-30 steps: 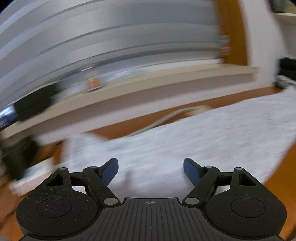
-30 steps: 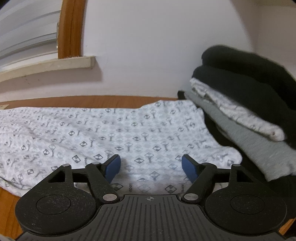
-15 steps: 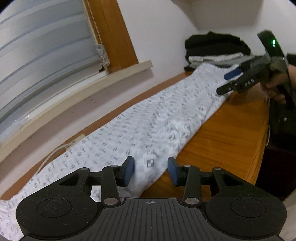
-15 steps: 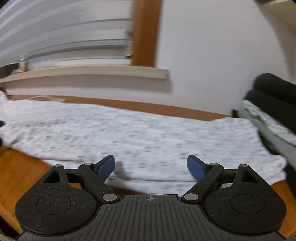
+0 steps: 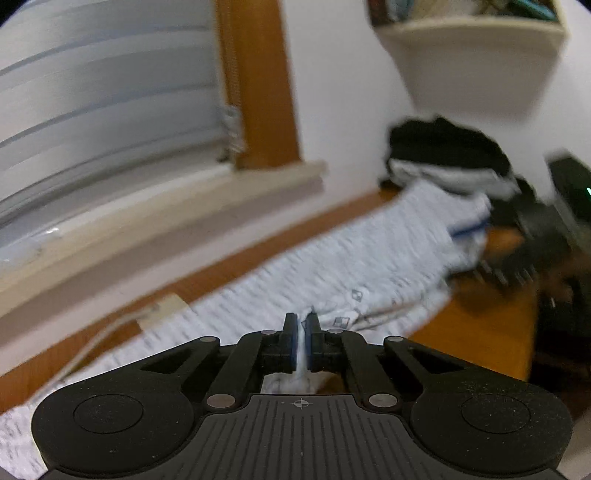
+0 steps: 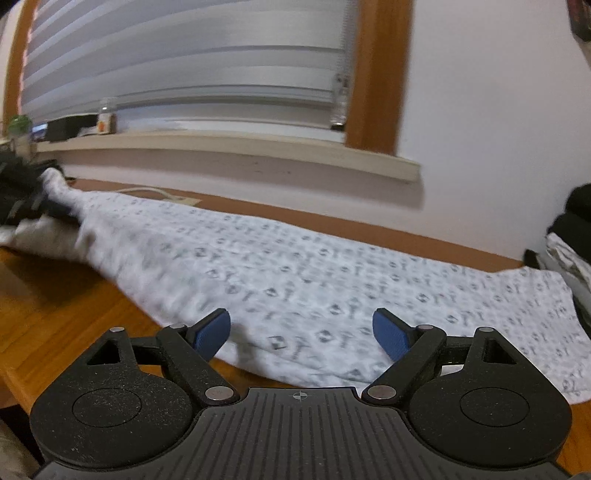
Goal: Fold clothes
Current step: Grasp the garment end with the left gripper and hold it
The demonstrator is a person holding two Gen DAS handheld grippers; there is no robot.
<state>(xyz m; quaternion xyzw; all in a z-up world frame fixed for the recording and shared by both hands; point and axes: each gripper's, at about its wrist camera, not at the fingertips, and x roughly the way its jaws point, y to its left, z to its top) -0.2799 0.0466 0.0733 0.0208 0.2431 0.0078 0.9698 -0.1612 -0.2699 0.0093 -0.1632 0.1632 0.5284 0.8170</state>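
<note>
Left wrist view
- Left gripper [image 5: 301, 341], black with blue pads: jaws had just been closing and stood clamped on a thin pinch of cloth at the near edge.
- White cotton garment with small grey printed motifs [image 5: 332, 269]: lay stretched long across the orange-brown wooden tabletop [image 5: 476, 325], running from the pinch towards a stack of folded black, white and grey clothes [image 5: 447, 162] at the far end.
- Handling, as judged: light, limp, not fragile; it would sag and crease wherever unsupported, so a hold at an edge or corner looked best.
- Right gripper [image 5: 469, 230]: blurred at the garment's far end; whether it touched the cloth could not be told here.
- Room: white wall, wood-framed window with pale slatted blinds [image 5: 110, 129], cream sill [image 5: 166, 218], a wall shelf [image 5: 469, 33] above.

Right wrist view
- Right gripper [image 6: 301, 332]: blue pads spread wide apart, nothing between them, hovering just over the garment's near edge [image 6: 314, 362].
- Garment: lay mostly flat, bunched at the far left where the other gripper's dark shape [image 6: 22, 199] met it.
- Tabletop: smooth, bare wood at the left; cloth should slide on it easily.
- Sill clutter: small bottles [image 6: 105, 120], too blurred to name further.
</note>
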